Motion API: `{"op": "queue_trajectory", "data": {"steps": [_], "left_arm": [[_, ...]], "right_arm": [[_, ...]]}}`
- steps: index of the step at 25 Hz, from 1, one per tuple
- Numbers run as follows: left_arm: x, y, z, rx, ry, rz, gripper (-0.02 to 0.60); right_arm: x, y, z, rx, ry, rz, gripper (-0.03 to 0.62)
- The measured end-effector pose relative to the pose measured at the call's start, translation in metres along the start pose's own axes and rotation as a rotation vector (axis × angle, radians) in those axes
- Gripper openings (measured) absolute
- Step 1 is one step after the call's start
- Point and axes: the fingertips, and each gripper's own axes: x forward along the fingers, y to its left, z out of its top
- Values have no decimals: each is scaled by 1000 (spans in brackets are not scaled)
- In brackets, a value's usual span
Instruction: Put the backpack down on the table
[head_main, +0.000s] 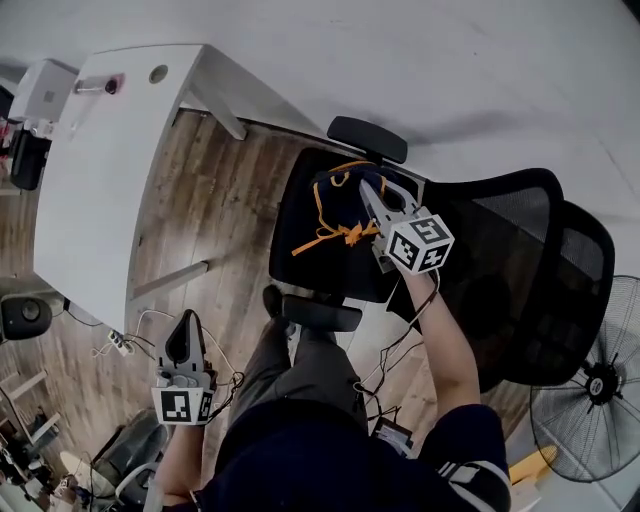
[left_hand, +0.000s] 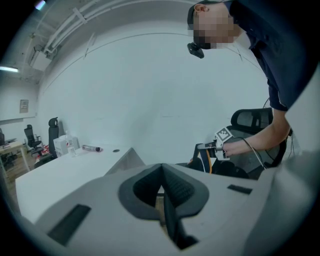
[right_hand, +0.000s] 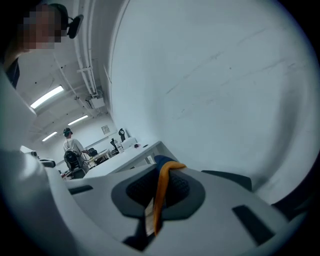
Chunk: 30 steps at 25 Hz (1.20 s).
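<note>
A dark blue backpack (head_main: 340, 205) with orange straps (head_main: 322, 236) is on the seat of a black office chair (head_main: 500, 260). My right gripper (head_main: 366, 190) reaches over it, shut on an orange strap (right_hand: 161, 195) that runs between its jaws together with a bit of blue fabric. The left gripper view shows that gripper (left_hand: 202, 146) at the backpack (left_hand: 200, 162) by the chair. My left gripper (head_main: 187, 318) hangs low at the left, away from the bag; its jaws meet with nothing between them (left_hand: 161, 175). The white table (head_main: 110, 170) stands to the left of the chair.
A white box (head_main: 42, 90) and a small tube (head_main: 98, 86) lie at the table's far end. A floor fan (head_main: 590, 400) stands right of the chair. Cables and a power strip (head_main: 118, 343) lie on the wooden floor. A person (right_hand: 72, 150) stands far off.
</note>
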Motion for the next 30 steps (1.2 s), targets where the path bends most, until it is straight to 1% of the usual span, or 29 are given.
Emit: {"op": "queue_trajectory", "data": {"steps": [3, 7, 16, 20, 26, 30], "left_arm": [[-7, 1, 2, -5, -10, 17, 5], [-18, -2, 6, -11, -30, 33, 5], [-44, 1, 13, -23, -61, 101, 5], [-59, 3, 16, -24, -79, 139, 5], [-84, 7, 20, -37, -101, 192, 5], [-100, 7, 23, -52, -114, 227, 5]], "right_arm": [[-12, 16, 8, 25, -4, 27, 11], [-31, 34, 8, 39, 5, 54, 11], [-57, 70, 3, -10, 49, 86, 11], [-63, 90, 7, -38, 44, 117, 11], [-63, 137, 27, -97, 22, 197, 11], [-69, 178, 50, -134, 2, 286, 11]]}}
